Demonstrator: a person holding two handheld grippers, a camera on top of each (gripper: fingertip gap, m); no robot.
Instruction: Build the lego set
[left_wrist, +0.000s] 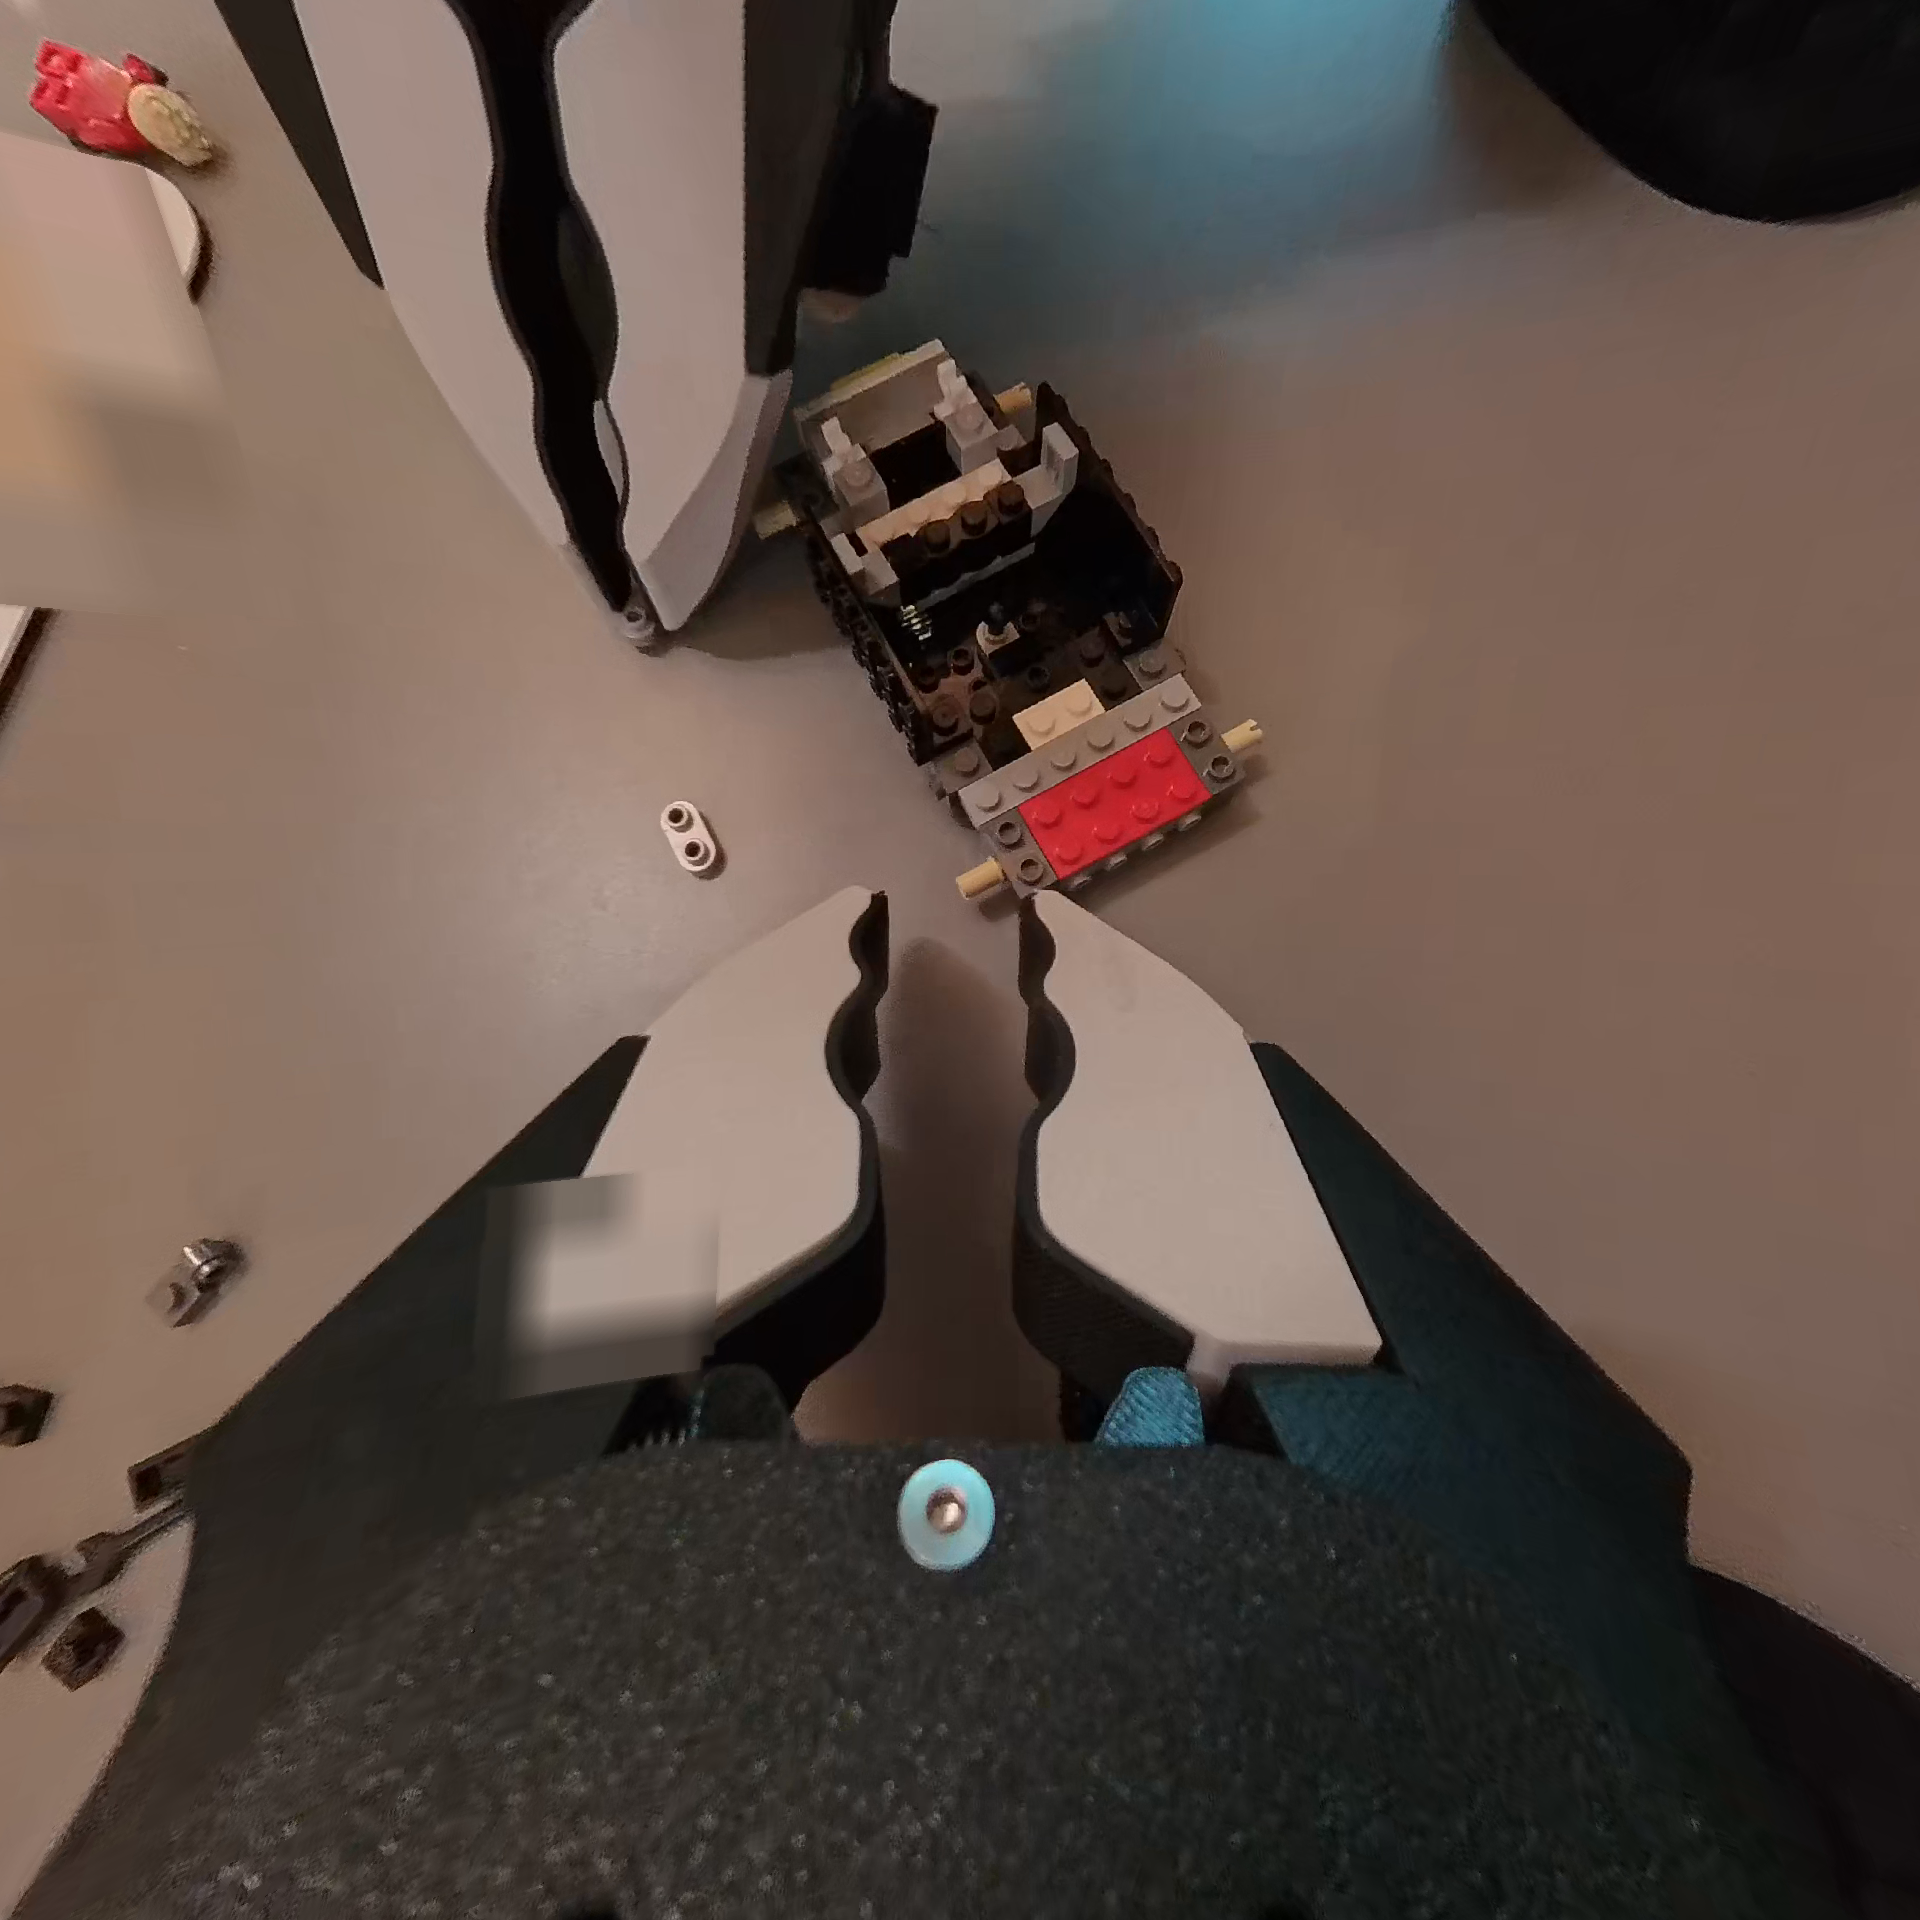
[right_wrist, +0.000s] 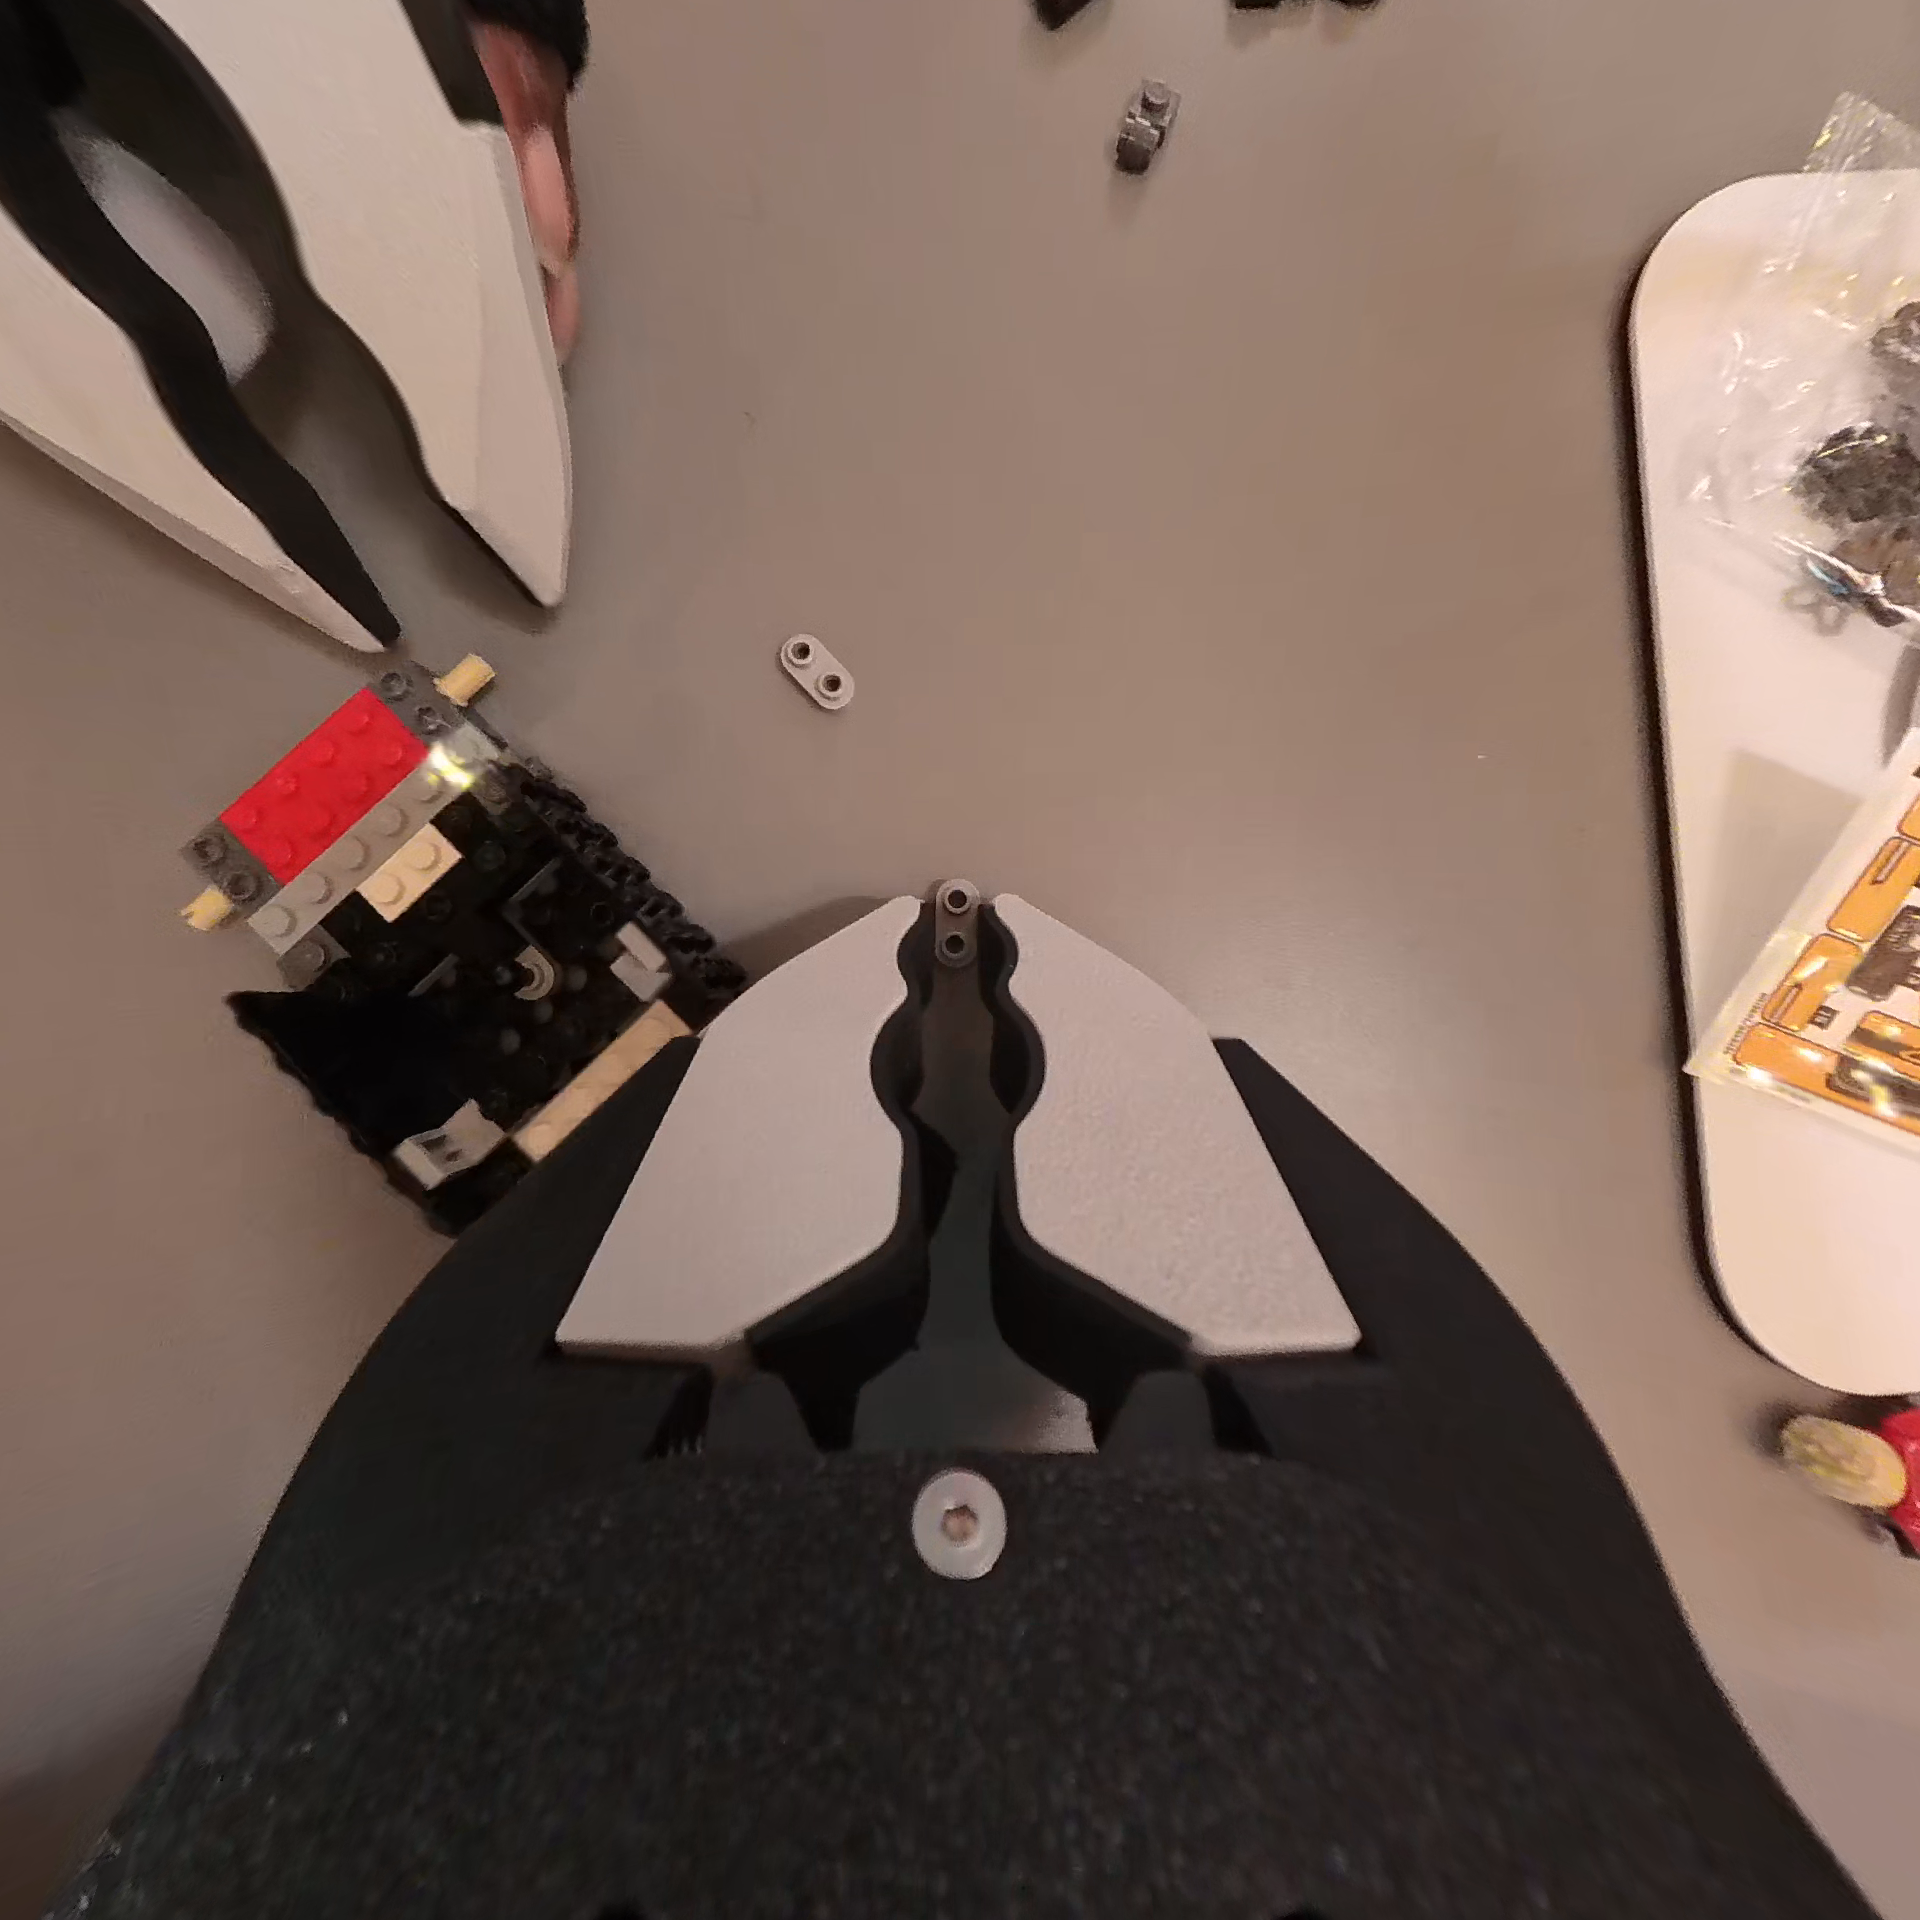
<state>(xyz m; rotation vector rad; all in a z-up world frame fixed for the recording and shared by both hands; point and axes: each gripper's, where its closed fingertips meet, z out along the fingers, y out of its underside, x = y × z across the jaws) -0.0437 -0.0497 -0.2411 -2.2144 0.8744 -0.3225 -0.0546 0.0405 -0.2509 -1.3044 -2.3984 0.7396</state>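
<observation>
Two grey two-stud plates: one (right_wrist: 956, 928) in right gripper (right_wrist: 957, 906) fingers, one loose (right_wrist: 817, 672)

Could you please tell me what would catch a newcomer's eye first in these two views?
The half-built black lego car with a red studded plate at one end stands out on the grey table. The right gripper pinches a small grey two-hole lego plate in its jaws, and a matching loose grey plate lies on the table beyond it. The left gripper hovers open near the car's red end.
</observation>
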